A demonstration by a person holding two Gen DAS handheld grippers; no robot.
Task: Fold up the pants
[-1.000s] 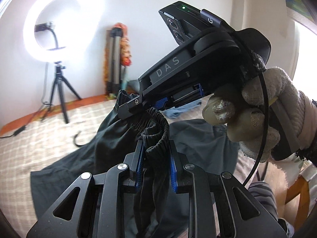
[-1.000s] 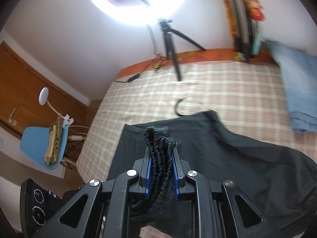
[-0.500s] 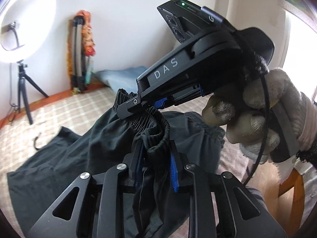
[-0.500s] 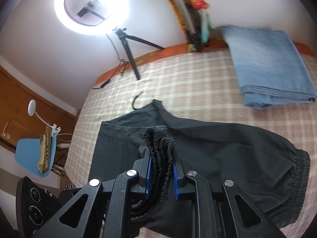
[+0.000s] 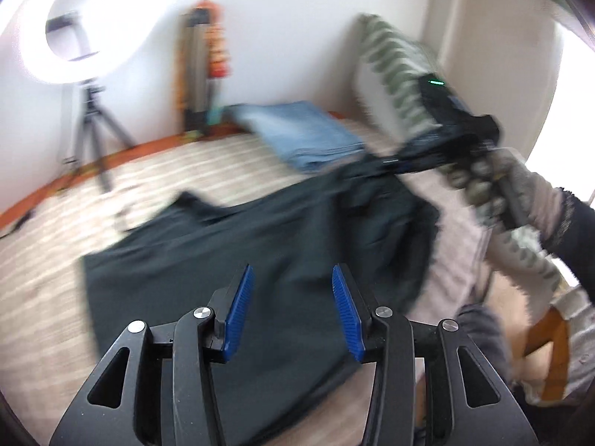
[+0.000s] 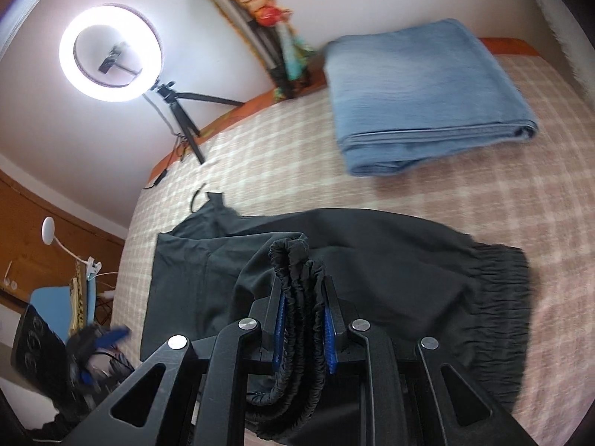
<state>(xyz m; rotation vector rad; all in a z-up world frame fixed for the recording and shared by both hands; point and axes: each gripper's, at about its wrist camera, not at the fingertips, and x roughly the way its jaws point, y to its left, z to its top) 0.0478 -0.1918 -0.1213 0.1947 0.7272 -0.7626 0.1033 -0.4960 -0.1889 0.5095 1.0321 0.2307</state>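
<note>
Black pants [image 5: 230,260] lie spread across the checked bed, with the gathered elastic waistband [image 6: 498,293] at the right in the right wrist view. My left gripper [image 5: 293,316] is open and empty, its blue pads wide apart above the fabric. My right gripper [image 6: 303,319] is shut on a bunched fold of the waistband [image 6: 297,290] and holds it raised above the pants [image 6: 372,252]. In the blurred left wrist view the right gripper [image 5: 349,176] sits at the far right edge of the pants, held by a gloved hand [image 5: 494,182].
A folded blue blanket [image 6: 420,93] lies on the bed [image 6: 282,156] beyond the pants. A ring light on a tripod [image 6: 111,54] stands at the far side. A blue chair [image 6: 48,301] and a wooden wall are at the left. A small dark hook [image 6: 196,197] lies by the pant leg.
My left gripper has opened and let go of the waistband, then drawn back. My right gripper still holds the waistband and has moved right, away from the left one.
</note>
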